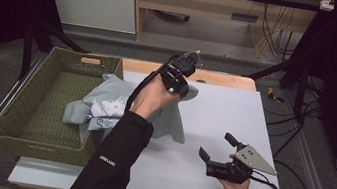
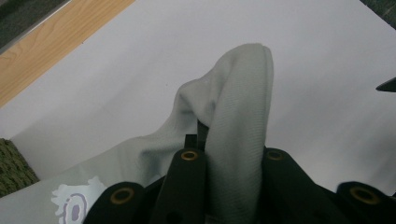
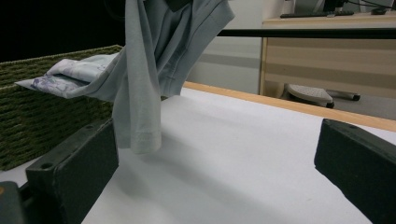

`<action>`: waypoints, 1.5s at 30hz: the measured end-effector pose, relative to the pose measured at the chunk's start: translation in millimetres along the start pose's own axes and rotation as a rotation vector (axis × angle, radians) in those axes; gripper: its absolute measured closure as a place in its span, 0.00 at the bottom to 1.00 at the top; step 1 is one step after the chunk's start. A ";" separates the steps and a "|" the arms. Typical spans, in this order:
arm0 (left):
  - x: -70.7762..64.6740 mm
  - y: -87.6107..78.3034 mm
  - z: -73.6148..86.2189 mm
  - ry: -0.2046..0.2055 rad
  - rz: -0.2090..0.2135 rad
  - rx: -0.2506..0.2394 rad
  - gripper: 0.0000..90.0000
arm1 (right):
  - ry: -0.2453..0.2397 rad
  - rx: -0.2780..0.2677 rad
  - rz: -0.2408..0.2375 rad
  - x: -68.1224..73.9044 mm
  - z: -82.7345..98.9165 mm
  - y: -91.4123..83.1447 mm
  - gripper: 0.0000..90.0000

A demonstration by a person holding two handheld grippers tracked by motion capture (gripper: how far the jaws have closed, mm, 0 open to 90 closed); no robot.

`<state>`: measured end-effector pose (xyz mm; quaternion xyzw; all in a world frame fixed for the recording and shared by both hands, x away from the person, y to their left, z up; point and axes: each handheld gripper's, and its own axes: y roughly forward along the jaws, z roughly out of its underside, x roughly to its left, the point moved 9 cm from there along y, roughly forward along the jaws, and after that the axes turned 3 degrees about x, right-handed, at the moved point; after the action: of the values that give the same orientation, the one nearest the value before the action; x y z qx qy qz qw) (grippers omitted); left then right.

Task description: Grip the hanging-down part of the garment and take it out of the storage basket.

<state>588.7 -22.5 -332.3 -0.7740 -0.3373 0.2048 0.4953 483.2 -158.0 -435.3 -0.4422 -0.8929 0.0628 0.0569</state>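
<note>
My left claw (image 1: 181, 71) pinches the shirt (image 1: 104, 105), right claw (image 1: 216, 147) wide; thin grip might slip, hem could snag the basket (image 1: 28, 104).

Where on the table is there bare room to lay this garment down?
The white mat lies bare between the hanging grey shirt and its right edge, apart from the open right gripper near the front. The left is crowded: the shirt drapes over the green basket rim.

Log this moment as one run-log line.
left gripper: shut on grey shirt, lifted | shirt: partly draped over green basket rim | right gripper: open, idle, low over white table
</note>
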 end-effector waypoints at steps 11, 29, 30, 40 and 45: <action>0.4 -7.3 -0.8 0.006 -0.008 0.000 0.93 | -0.009 -0.005 -0.029 2.1 -7.5 -1.4 0.00; 2.2 -9.7 -0.4 0.012 -0.016 0.005 0.93 | -0.011 -0.018 -0.173 55.5 -39.1 19.7 0.02; 2.3 -9.8 -0.6 0.010 -0.015 0.004 0.93 | -0.011 -0.014 -0.178 58.7 -39.3 21.6 0.02; 3.4 -12.4 -1.2 0.005 -0.020 -0.002 0.93 | -0.032 0.017 -0.217 86.3 -37.7 44.0 0.03; 3.6 -12.4 -1.4 0.006 -0.023 0.001 0.93 | -0.039 0.049 -0.234 100.8 -36.5 55.0 0.04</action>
<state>588.2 -17.3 -320.4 -0.7705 -0.3445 0.1968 0.4989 471.3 -42.4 -403.6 -0.3321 -0.9376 0.0860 0.0572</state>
